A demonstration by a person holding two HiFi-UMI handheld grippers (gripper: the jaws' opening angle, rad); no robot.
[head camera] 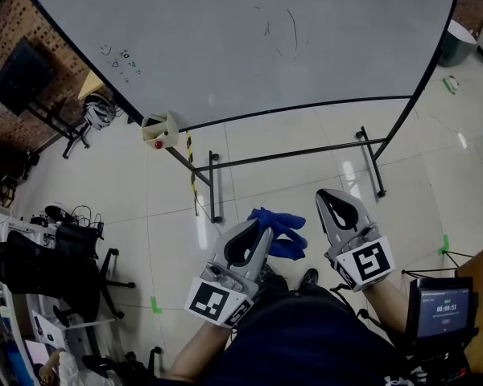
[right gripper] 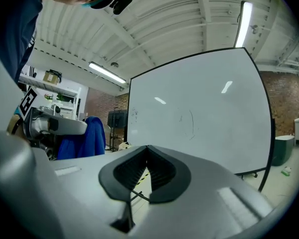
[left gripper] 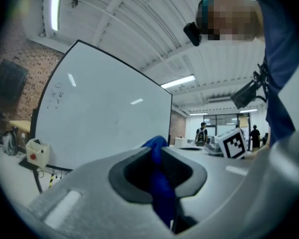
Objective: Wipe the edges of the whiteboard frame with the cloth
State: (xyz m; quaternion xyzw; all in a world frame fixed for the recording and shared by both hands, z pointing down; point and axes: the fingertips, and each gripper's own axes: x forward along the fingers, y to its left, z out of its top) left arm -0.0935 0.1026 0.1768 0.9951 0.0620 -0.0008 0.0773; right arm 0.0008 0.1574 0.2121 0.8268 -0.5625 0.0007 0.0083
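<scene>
A large whiteboard (head camera: 249,39) with a thin black frame (head camera: 306,105) stands on a black stand ahead of me; faint pen marks show on it. My left gripper (head camera: 262,233) is shut on a blue cloth (head camera: 280,232), which hangs out to its right. In the left gripper view the blue cloth (left gripper: 159,183) is pinched between the dark pads, with the whiteboard (left gripper: 99,118) beyond. My right gripper (head camera: 332,197) is shut with nothing in it, held beside the left one. In the right gripper view the whiteboard (right gripper: 199,113) fills the background and the cloth (right gripper: 82,136) shows at left.
A small cream box with a red button (head camera: 160,130) hangs at the board's lower left corner. The stand's black legs (head camera: 213,187) rest on the glossy tiled floor. Chairs and desks with gear (head camera: 48,256) stand at left; a small screen (head camera: 441,305) is at lower right.
</scene>
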